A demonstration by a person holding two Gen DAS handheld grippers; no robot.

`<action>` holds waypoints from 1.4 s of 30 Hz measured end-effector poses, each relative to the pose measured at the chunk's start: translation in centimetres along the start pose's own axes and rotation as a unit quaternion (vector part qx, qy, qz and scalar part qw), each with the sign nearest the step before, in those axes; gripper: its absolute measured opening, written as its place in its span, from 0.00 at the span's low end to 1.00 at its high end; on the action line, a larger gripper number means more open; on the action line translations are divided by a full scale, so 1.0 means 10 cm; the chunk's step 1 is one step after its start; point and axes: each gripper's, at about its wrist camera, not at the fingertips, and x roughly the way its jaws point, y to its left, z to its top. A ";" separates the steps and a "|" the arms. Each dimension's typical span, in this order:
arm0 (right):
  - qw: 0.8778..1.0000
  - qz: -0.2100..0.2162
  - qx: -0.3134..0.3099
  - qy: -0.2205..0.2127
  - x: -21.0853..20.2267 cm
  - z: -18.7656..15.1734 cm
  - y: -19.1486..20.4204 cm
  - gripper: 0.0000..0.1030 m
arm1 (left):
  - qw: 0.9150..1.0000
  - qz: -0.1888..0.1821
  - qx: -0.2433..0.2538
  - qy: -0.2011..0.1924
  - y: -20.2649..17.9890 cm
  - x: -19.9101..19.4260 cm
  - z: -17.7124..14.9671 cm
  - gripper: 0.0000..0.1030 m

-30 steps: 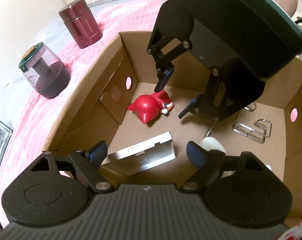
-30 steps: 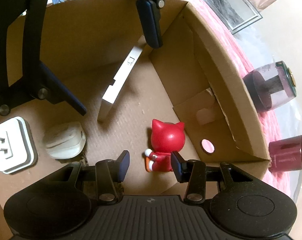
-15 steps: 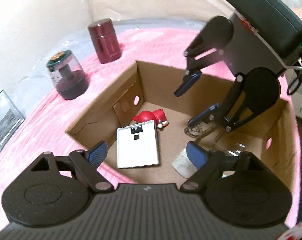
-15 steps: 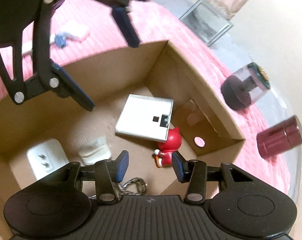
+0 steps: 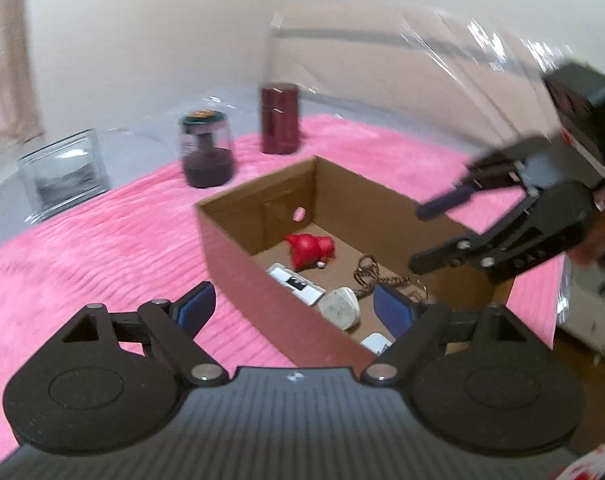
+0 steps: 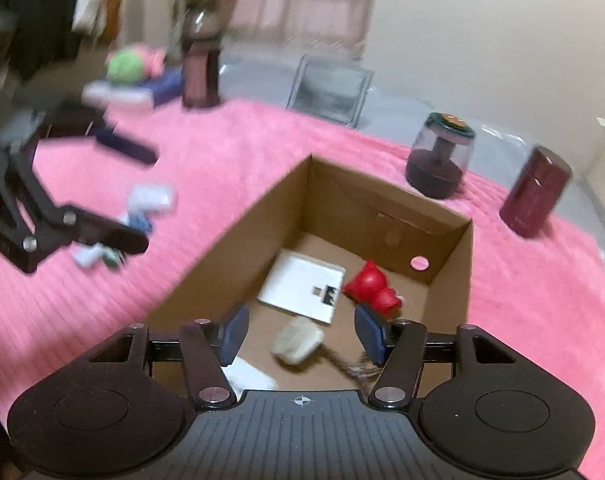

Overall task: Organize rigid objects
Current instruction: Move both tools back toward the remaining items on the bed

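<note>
An open cardboard box point(image 5: 238, 244) point(image 6: 230, 248) sits on a pink blanket. Inside lie a red cat figure point(image 5: 308, 246) point(image 6: 372, 286), a flat white square device point(image 5: 296, 282) point(image 6: 304, 286), a small whitish case point(image 5: 340, 308) point(image 6: 298, 338), a keychain point(image 5: 368, 274) and a white plug adapter point(image 5: 376, 342). My left gripper point(image 5: 290, 308) is open and empty, above the box's near wall. My right gripper point(image 6: 300, 332) is open and empty, above the box's near end; it also shows at the right of the left wrist view point(image 5: 430, 240).
A dark red canister point(image 5: 280, 118) point(image 6: 536, 192) and a clear-domed jar with a dark base point(image 5: 206, 154) point(image 6: 440, 156) stand on the blanket point(image 5: 102, 248) behind the box. A clear frame point(image 5: 62, 172) leans at the back. Small white and blue items point(image 6: 142, 208) lie left of the box.
Both grippers have risen up and out of the box and pulled apart. The white device now lies flat on the box floor beside the red figure.
</note>
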 end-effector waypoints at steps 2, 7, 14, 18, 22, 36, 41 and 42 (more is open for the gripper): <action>0.999 0.006 0.035 -0.029 -0.16 -0.04 0.11 0.56 | 0.999 0.011 -0.029 -0.019 0.04 -0.19 -0.11 0.81; 0.993 0.015 0.079 -0.092 -0.49 -0.16 0.49 0.61 | 0.994 0.060 -0.078 -0.042 0.11 -0.68 -0.44 0.81; 0.977 0.043 0.144 -0.149 -0.72 -0.36 1.01 0.71 | 0.980 0.137 -0.130 -0.062 0.21 -1.30 -0.92 0.81; 0.975 0.042 0.151 -0.157 -0.71 -0.45 1.26 0.74 | 0.972 0.179 -0.140 -0.058 0.24 -1.56 -1.15 0.81; 0.976 0.047 0.147 -0.153 -0.64 -0.51 1.48 0.75 | 0.965 0.201 -0.163 -0.052 0.26 -1.70 -1.35 0.81; 0.986 0.037 0.099 -0.129 -0.16 -0.61 2.05 0.76 | 0.951 0.234 -0.202 -0.016 0.47 -1.57 -1.84 0.81; 0.987 0.036 0.096 -0.121 0.03 -0.60 2.10 0.76 | 0.949 0.234 -0.211 -0.001 0.59 -1.44 -1.91 0.81; 0.988 0.035 0.095 -0.118 0.07 -0.60 2.11 0.76 | 0.949 0.234 -0.213 0.001 0.61 -1.42 -1.92 0.81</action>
